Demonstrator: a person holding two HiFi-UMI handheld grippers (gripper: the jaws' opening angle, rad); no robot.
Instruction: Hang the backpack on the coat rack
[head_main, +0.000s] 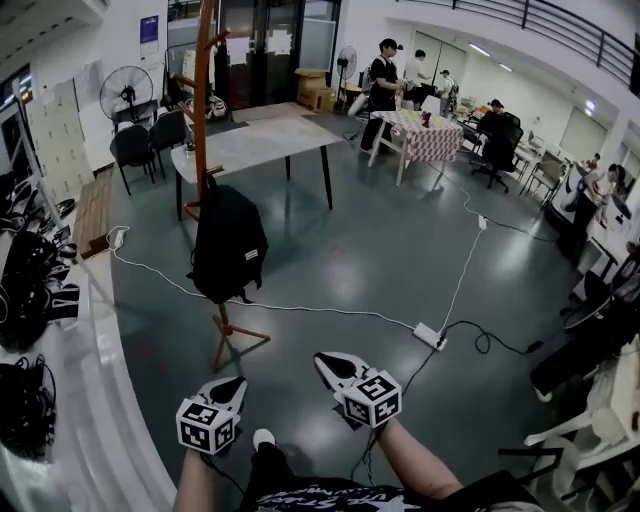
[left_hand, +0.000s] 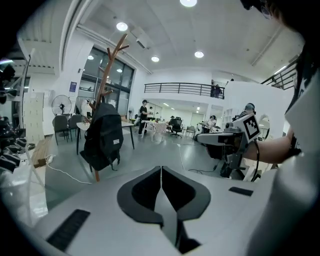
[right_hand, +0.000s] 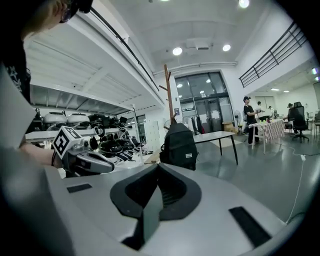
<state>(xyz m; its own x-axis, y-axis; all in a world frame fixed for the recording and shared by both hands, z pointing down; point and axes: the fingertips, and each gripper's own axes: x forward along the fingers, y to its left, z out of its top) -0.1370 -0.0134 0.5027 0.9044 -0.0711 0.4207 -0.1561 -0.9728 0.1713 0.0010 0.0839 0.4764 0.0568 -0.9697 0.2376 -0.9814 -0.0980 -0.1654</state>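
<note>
Backpack (head_main: 228, 245), black with a small pale label, hangs on the wooden coat rack (head_main: 203, 90), well ahead of both tools and apart from them, its body against the pole above the splayed feet. The left tool (left_hand: 161, 172) has its jaws closed tip to tip with nothing between them. The right tool (right_hand: 158, 167) is closed the same way and empty. Both are held low and side by side over the grey floor (head_main: 400, 250), and the backpack stands ahead and to the left of the left tool. A white cable (head_main: 330, 312) crosses the floor between the tools and the rack. A pale tabletop (head_main: 265, 140) stands just beyond the rack.
</note>
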